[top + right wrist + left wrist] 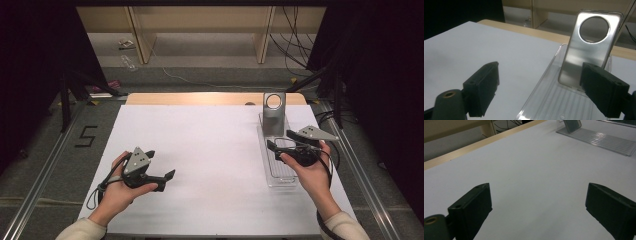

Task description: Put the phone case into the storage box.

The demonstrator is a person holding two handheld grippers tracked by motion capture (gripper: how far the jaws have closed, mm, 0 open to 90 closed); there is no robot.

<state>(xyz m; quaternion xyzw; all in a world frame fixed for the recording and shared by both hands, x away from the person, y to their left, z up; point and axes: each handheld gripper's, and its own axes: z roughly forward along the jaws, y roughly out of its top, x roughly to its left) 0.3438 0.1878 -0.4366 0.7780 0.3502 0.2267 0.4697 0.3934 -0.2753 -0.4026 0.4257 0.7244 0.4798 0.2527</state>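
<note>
Inspector A: High view was taken first. At the near left the left gripper (159, 172) lay low over the white table (200, 150), held in the person's left hand (117, 192), jaws spread and nothing between them. It sat well apart from the work, so I judged it parked to keep the middle free.

Inspector B: The left gripper view agreed: both black jaws stood wide over bare white surface. And the right side?

Inspector A: The phone case (589, 47) stood upright at the far end of the clear tray (280, 172), which lay along the table's right edge. Its back leaned slightly away, round camera opening at the top. I took the tray's end wall to be propping it, though the contact was hard to see.

Inspector B: The right gripper (280, 140)?

Inspector A: Spread wide, empty, over the tray's near half and pointing at the case; one jaw overlapped its lower corner in the right gripper view, without touching. Presumably lined up for a grasp.
</note>
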